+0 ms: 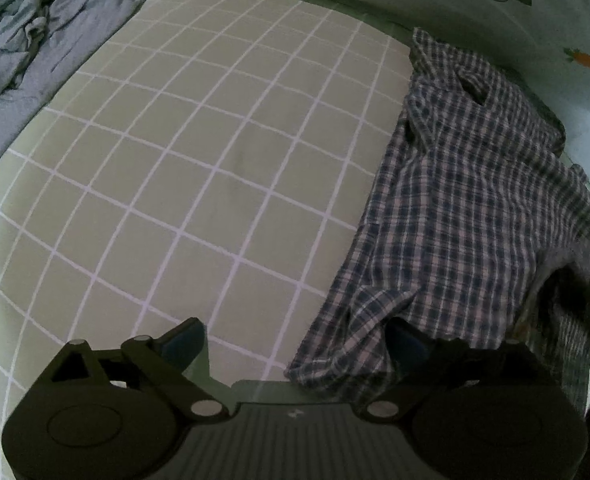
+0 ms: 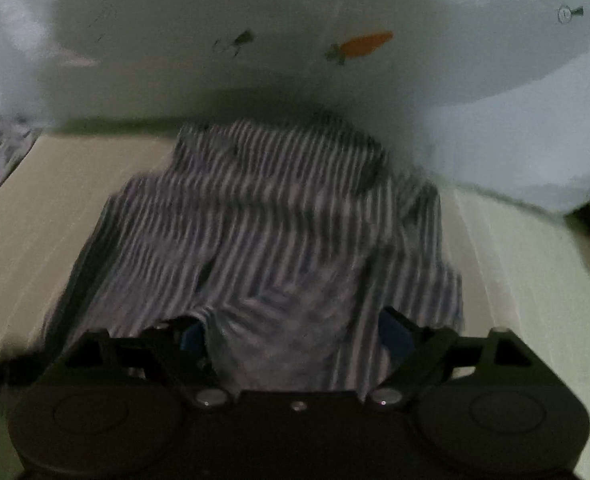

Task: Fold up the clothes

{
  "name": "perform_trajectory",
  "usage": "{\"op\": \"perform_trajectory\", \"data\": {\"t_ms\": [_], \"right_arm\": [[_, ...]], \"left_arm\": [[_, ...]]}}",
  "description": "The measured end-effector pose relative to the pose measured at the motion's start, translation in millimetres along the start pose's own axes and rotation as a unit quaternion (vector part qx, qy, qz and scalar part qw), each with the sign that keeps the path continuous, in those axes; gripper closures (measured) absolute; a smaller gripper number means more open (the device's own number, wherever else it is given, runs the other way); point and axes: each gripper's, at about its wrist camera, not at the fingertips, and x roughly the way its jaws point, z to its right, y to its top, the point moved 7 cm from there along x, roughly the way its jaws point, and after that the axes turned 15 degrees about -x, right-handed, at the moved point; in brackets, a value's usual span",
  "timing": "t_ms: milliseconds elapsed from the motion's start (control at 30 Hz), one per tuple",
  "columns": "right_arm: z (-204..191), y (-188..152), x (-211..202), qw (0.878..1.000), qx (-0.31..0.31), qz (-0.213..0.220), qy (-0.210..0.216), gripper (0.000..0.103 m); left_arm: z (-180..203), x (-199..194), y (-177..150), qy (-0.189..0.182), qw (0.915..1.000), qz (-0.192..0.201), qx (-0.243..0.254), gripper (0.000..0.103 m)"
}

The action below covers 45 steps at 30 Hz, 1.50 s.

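While both tongs stand wide, neither has cloth pinched. The left tongs (image 1: 291, 344) have their fingers spread far apart: the left finger sits over bare sheet, the right finger is tucked under or against a raised fold at the shirt's (image 1: 471, 184) near corner, with nothing clamped between them. The right tongs (image 2: 295, 336) are likewise spread, with a hump of the shirt (image 2: 279, 220) bulging up between the fingers but not squeezed.

From the left tongs the shirt lies ahead and to the right; from the right tongs it lies straight ahead, so the right hand is judged nearer its middle and the left nearer its left edge. It lies on the bed (image 1: 199, 168), a grid-patterned sheet, with its long axis running away from both tongs. The collar end points away, toward the pale wall (image 2: 255, 8) with carrot prints, and the hem is nearest.

Well apart, at the bed's far left, lies a crumpled grey garment (image 1: 43, 36). The right view is blurred, so finer contact cannot be told.
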Motion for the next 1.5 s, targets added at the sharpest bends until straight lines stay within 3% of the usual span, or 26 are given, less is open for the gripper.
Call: {"op": "perform_trajectory", "data": {"t_ms": [233, 433, 633, 867, 967, 1033, 1067, 1100, 1133, 1267, 1500], "right_arm": [[18.0, 42.9, 19.2, 0.999, 0.025, 0.042, -0.018, 0.015], [44.8, -2.9, 2.3, 0.996, 0.081, -0.007, -0.019, 0.014], [62.6, -82.3, -29.4, 0.979, 0.184, -0.089, 0.008, 0.014], [72.0, -127.2, -41.2, 0.946, 0.296, -0.124, 0.045, 0.014], [71.5, -136.2, -39.0, 0.932, 0.331, -0.130, 0.066, 0.017], [69.3, -136.3, -40.0, 0.930, 0.336, -0.126, 0.075, 0.020], [67.5, -135.9, -41.1, 0.930, 0.335, -0.125, 0.080, 0.028], [66.5, -137.3, -43.0, 0.929, 0.339, -0.122, 0.089, 0.043], [64.6, -136.9, -43.4, 0.926, 0.343, -0.119, 0.102, 0.051], [58.1, -143.0, -54.5, 0.921, 0.351, -0.104, 0.136, 0.098], [55.8, -175.8, -107.7, 0.903, 0.379, -0.104, 0.177, 0.100]], "left_arm": [[-1.5, -1.9, 7.2, 0.005, 1.0000, -0.002, 0.005, 0.005], [-0.4, -5.8, 6.4, -0.011, 0.9999, -0.002, -0.001, 0.008], [2.6, -10.4, -2.2, -0.045, 0.9988, -0.019, -0.010, 0.024], [0.9, -13.7, -7.1, -0.075, 0.9953, -0.025, -0.055, 0.037], [-0.1, -13.6, -7.8, -0.083, 0.9935, -0.030, -0.071, 0.055], [-0.8, -12.0, -6.6, -0.094, 0.9914, -0.033, -0.085, 0.065], [-1.1, -11.2, -6.0, -0.099, 0.9902, -0.035, -0.092, 0.078], [-1.2, -9.4, -6.1, -0.113, 0.9872, -0.043, -0.104, 0.088], [-1.5, -8.5, -6.5, -0.119, 0.9854, -0.046, -0.112, 0.090], [-1.3, -13.3, -12.7, -0.125, 0.9860, -0.037, -0.104, 0.097], [-37.5, -53.7, -47.4, -0.135, 0.9800, -0.065, -0.131, 0.100]]}}
